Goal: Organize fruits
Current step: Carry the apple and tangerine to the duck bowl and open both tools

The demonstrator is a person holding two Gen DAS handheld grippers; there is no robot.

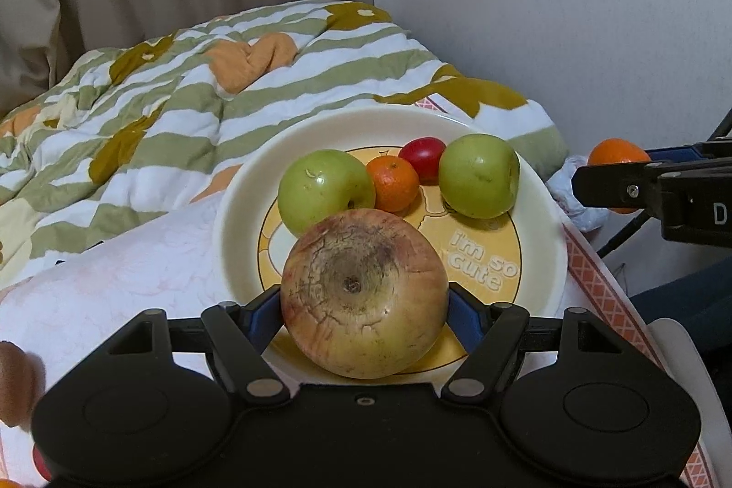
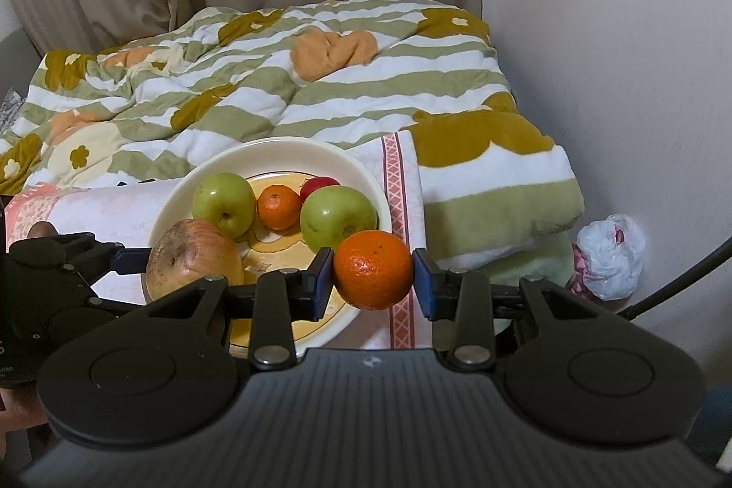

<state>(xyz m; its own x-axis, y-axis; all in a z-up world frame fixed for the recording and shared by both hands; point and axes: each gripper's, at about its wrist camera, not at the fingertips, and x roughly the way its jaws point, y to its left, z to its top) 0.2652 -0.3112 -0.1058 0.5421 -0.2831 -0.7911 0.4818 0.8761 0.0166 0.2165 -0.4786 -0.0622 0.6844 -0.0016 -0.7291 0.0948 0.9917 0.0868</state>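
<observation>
- Taking the plate [image 2: 366, 186] as the landmark: four fruits already sit in it, a green apple [image 2: 224, 202] at its left, a small mandarin [image 2: 278, 206] in the middle, a red fruit [image 2: 320, 182] behind that, and a second green apple [image 2: 336, 216] to the right.
- The left hand-held gripper [image 1: 363, 307] clamps a big russeted apple [image 1: 363, 291] over the plate's near left part; whether it touches the plate yet, I cannot tell.
- The right hand-held gripper [image 2: 373, 277] squeezes an orange [image 2: 373, 269] at the plate's near right rim, not yet set down.
- So I judge the sorting well along, with these two fruits left to place.
- Free room in the plate lies at its near centre, around the printed words.
- Beyond the plate's right rim the cloth [image 2: 402, 186] ends quickly and drops toward the floor; the quilt [image 2: 283, 76] crowds its far side.
</observation>
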